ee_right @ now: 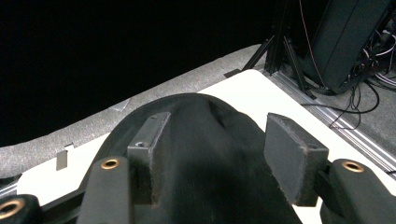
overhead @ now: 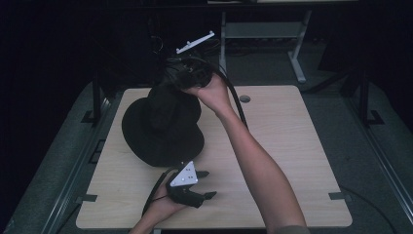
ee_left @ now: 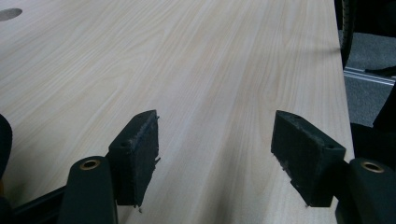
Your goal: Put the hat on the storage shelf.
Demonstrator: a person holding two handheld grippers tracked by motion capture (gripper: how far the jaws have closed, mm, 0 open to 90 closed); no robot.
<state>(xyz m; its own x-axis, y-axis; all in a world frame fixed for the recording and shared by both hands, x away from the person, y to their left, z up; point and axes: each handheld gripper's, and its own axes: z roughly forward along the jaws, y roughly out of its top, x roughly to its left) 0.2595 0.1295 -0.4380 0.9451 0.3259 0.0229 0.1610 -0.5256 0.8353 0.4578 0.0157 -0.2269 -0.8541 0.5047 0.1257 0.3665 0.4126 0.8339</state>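
A black brimmed hat (overhead: pixel 160 129) lies on the left half of the light wooden table (overhead: pixel 292 146). My right gripper (overhead: pixel 179 80) is held over the hat's far side. In the right gripper view its jaws stand wide apart on either side of the hat's crown (ee_right: pixel 210 186), and the right gripper (ee_right: pixel 215 142) is open. My left gripper (overhead: pixel 210 184) rests near the table's front edge, just in front of the hat's brim. It points right. The left gripper (ee_left: pixel 215 149) is open over bare wood (ee_left: pixel 187 56), with nothing between the jaws.
A round cable hole (overhead: pixel 245 98) sits near the table's far edge. The right forearm (overhead: pixel 258 165) crosses the middle of the table. A metal desk frame (overhead: pixel 297 53) stands on the carpet beyond. Stands and cables (ee_right: pixel 345 70) are beside the table.
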